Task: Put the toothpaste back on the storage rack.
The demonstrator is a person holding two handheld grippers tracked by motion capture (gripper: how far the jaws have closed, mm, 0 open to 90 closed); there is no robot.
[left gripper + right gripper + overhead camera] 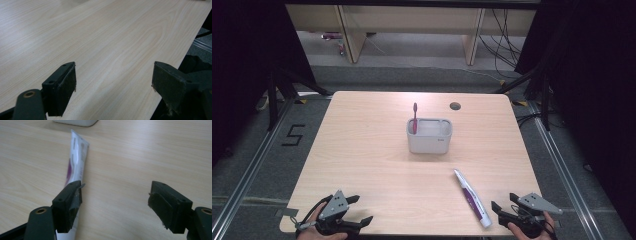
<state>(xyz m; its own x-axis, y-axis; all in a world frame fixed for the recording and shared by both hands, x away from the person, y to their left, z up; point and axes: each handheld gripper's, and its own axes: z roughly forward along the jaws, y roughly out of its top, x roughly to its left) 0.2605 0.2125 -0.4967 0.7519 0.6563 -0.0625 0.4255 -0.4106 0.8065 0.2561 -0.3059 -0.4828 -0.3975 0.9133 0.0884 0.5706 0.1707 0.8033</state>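
You are holding both grippers low at the near edge of the pale wood-grain table [362,150], one at each near corner. Your left gripper [357,210] is sitting at the near left corner with its jaws spread wide and nothing between them; in the left gripper view [113,82] the two black padded jaws are framing bare tabletop, and the table's edge is running just past the right-hand jaw. Your right gripper [502,202] is resting at the near right corner, jaws likewise parted and gripping nothing.

The white-and-purple plastic toothpaste tube [472,198] is lying flat on the table near the near right corner, slanting from toward the table's middle down to the near edge, just beside your right gripper on its left. In the right gripper view [113,200] the tube [76,157] is stretching away from behind the left-hand jaw, which is overlapping its near end; the tube is lying outside the gap between the jaws, not within it.

The light grey rectangular plastic holder [429,135] is standing upright around the middle of the table, slightly toward the far edge. A magenta toothbrush [414,118] is standing in its left end, poking up above the rim. A small round cable hole [455,106] is showing near the far edge, to the right of the holder.
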